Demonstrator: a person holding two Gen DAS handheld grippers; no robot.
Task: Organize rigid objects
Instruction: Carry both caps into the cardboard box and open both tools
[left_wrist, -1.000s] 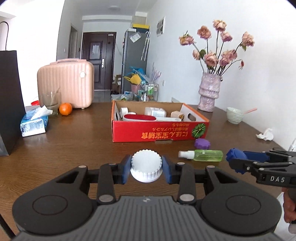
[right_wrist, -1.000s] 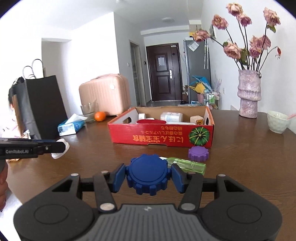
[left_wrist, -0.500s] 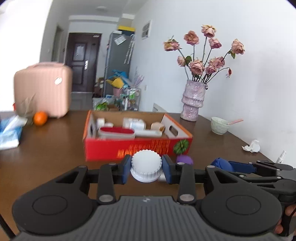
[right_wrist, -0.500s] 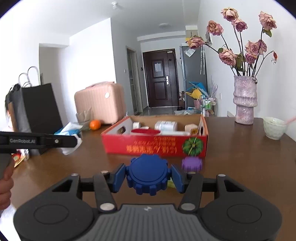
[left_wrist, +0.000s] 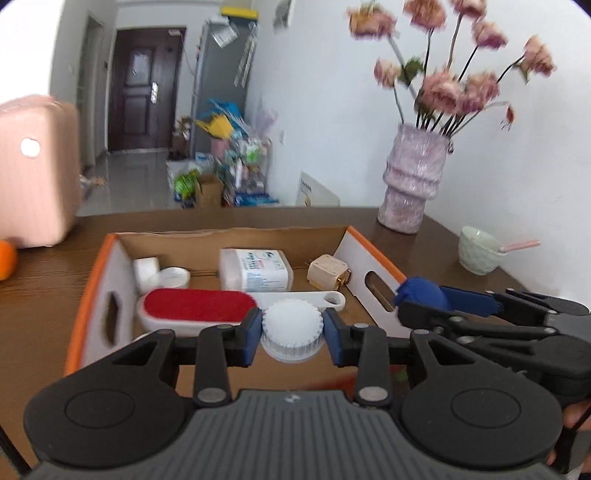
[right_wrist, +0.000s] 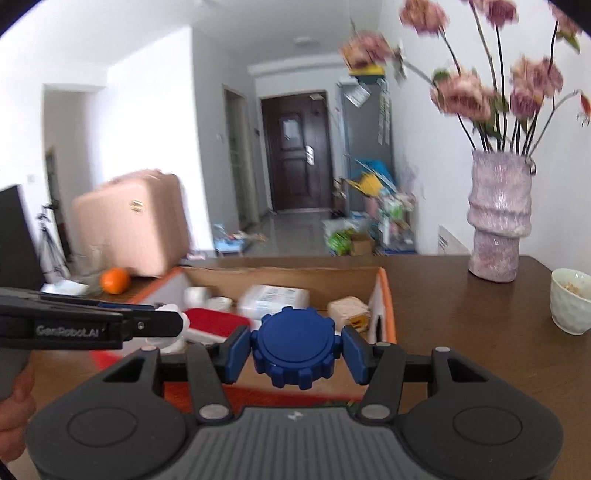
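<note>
My left gripper (left_wrist: 291, 330) is shut on a white ribbed cap (left_wrist: 291, 326) and hangs over the near part of the open cardboard box (left_wrist: 110, 266). My right gripper (right_wrist: 294, 349) is shut on a blue toothed cap (right_wrist: 294, 347) above the box's near right corner (right_wrist: 386, 295). In the left wrist view the right gripper (left_wrist: 410, 295) comes in from the right beside the box's right wall. The left gripper (right_wrist: 173, 325) reaches in from the left in the right wrist view. Inside the box lie a red lint brush (left_wrist: 197, 304), a white packet (left_wrist: 255, 269) and a beige plug (left_wrist: 328, 273).
A pink vase of flowers (left_wrist: 412, 184) and a pale bowl (left_wrist: 480, 254) stand on the wooden table right of the box. A pink suitcase (right_wrist: 129, 225) and an orange (right_wrist: 115, 280) sit at the left. A hand (right_wrist: 14, 398) holds the left gripper's handle.
Both grippers have moved forward from the near table to over the box, each keeping its cap. The purple cap and green spray bottle have dropped out of view beneath them.
</note>
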